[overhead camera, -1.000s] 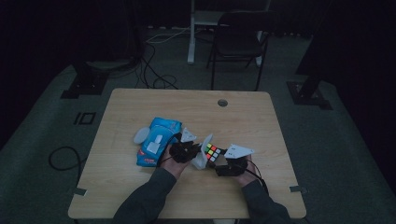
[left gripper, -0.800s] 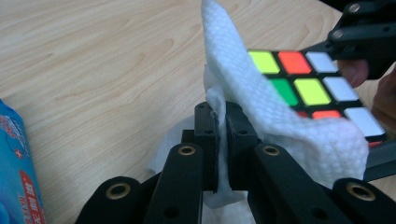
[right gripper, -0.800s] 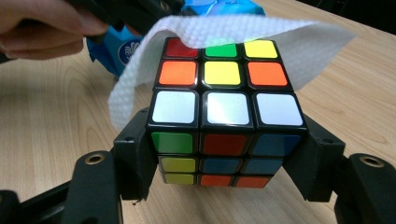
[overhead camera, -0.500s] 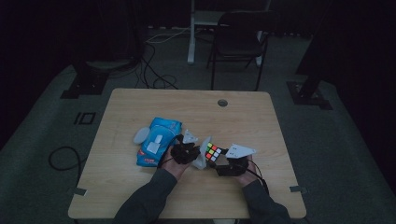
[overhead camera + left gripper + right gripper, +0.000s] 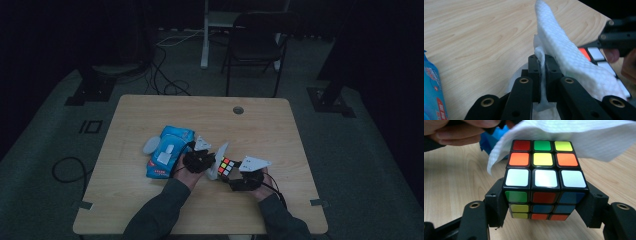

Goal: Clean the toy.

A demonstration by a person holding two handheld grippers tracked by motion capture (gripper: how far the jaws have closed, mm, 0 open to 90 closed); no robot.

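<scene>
Dim room around me, dark walls. Light wood counter with a round cable hole. Grey carpet floor, black cables trailing behind the counter. Dark chair beyond it, white desk leg beside, black stand bases at both sides.

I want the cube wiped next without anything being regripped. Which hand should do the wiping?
Probably the left. The left gripper is shut on the white wipe, which already drapes against the puzzle cube. The right gripper clamps the cube's sides, so it should just hold it steady.
</scene>
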